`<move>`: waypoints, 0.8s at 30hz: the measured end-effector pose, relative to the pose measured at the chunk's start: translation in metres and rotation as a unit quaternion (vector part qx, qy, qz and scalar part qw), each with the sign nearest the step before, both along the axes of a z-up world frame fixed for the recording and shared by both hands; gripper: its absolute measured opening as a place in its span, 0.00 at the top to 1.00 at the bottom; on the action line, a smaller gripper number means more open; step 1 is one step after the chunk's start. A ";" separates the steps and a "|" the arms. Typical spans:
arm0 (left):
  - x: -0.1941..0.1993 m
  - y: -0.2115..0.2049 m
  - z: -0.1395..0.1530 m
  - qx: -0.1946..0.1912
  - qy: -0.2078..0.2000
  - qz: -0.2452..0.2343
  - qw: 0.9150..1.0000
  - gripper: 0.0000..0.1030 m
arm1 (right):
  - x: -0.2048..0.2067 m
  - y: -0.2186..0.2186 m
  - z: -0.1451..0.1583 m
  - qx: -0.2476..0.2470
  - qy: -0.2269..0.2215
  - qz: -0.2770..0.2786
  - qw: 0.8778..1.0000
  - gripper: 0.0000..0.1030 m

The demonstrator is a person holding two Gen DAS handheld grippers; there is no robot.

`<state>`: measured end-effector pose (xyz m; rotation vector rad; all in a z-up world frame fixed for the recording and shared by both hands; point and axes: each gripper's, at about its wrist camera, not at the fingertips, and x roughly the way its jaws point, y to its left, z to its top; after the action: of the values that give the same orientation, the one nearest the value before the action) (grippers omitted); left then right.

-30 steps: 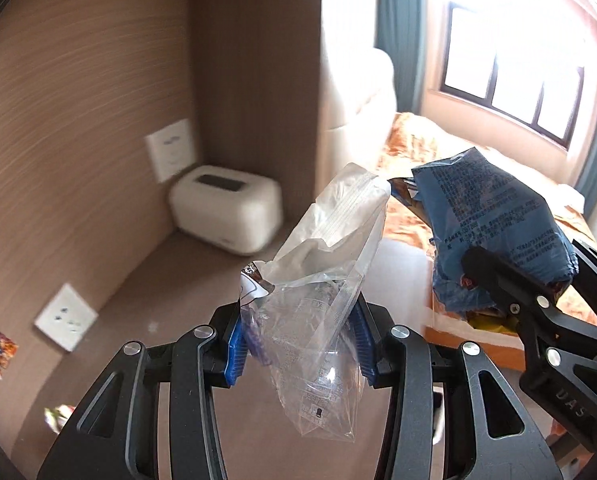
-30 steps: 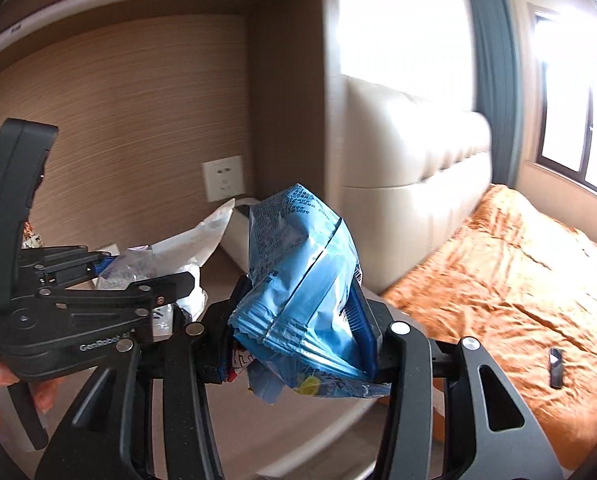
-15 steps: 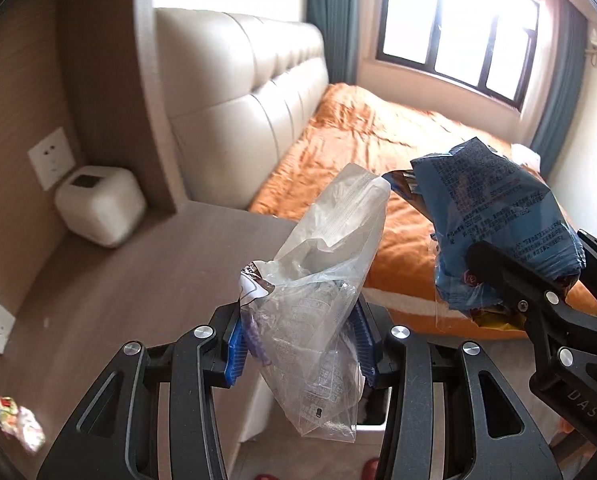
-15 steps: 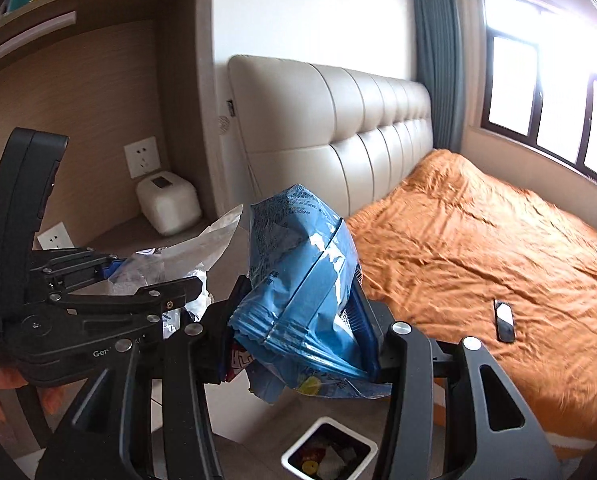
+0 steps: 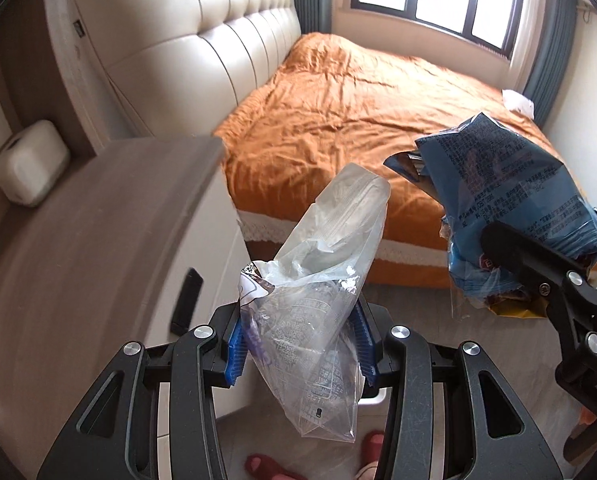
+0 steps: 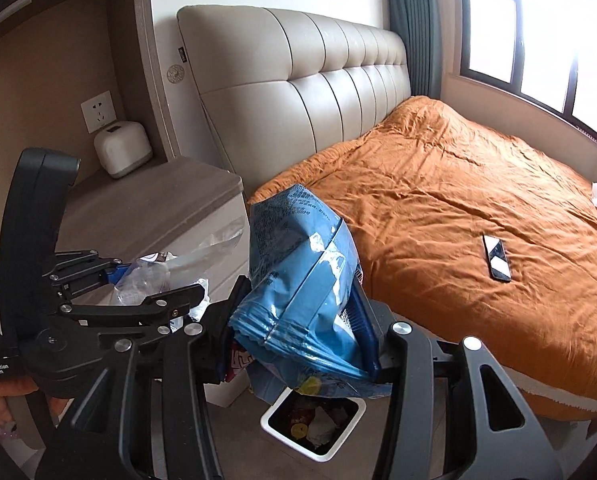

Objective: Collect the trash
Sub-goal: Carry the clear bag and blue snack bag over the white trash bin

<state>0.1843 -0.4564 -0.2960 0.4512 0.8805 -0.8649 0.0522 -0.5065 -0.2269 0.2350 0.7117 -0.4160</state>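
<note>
Your left gripper (image 5: 300, 344) is clamped on a crumpled clear plastic bag (image 5: 322, 292), its blue pads (image 5: 234, 346) pressing the bag from both sides while the bag's top leans toward 1 o'clock. Your right gripper (image 6: 298, 332) is clamped on a blue snack bag (image 6: 298, 272) that stands up between its jaws; in the left wrist view that same bag (image 5: 506, 204) sits at 3 o'clock, well apart from the clear one. A white trash bin (image 6: 314, 420) stands on the floor at 6 o'clock in the right wrist view, just below the blue bag, with wrappers already inside. The bin sits between the white nightstand (image 6: 170, 204) at 9 o'clock and the orange bed (image 6: 458, 208) at 3 o'clock. A phone (image 6: 497, 257) lies on the bedspread, and a white box (image 6: 123, 148) rests at the back of the nightstand near a wall socket (image 6: 97, 111)
</note>
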 end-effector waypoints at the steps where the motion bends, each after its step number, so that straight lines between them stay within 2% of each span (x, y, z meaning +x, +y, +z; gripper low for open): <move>1: 0.000 -0.003 -0.011 0.004 0.001 -0.003 1.000 0.58 | -0.001 -0.002 -0.008 0.003 0.004 -0.002 1.000 0.52; 4: 0.000 -0.008 -0.037 0.006 0.003 -0.009 1.000 0.58 | -0.003 -0.009 -0.035 0.010 0.014 -0.004 1.000 0.52; 13: -0.012 -0.031 -0.144 0.043 0.020 -0.029 0.998 0.58 | -0.006 -0.024 -0.123 0.022 0.053 -0.009 0.998 0.52; 18: -0.024 -0.045 -0.205 0.067 0.025 -0.052 0.996 0.58 | -0.007 -0.032 -0.181 0.040 0.080 -0.009 0.996 0.52; 24: -0.034 -0.058 -0.293 0.087 0.034 -0.079 0.992 0.57 | -0.003 -0.037 -0.265 0.063 0.116 -0.002 0.991 0.52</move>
<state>0.1500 -0.5140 -0.5892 0.6536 0.9969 -0.9564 0.0492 -0.5437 -0.4923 0.3095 0.9682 -0.4066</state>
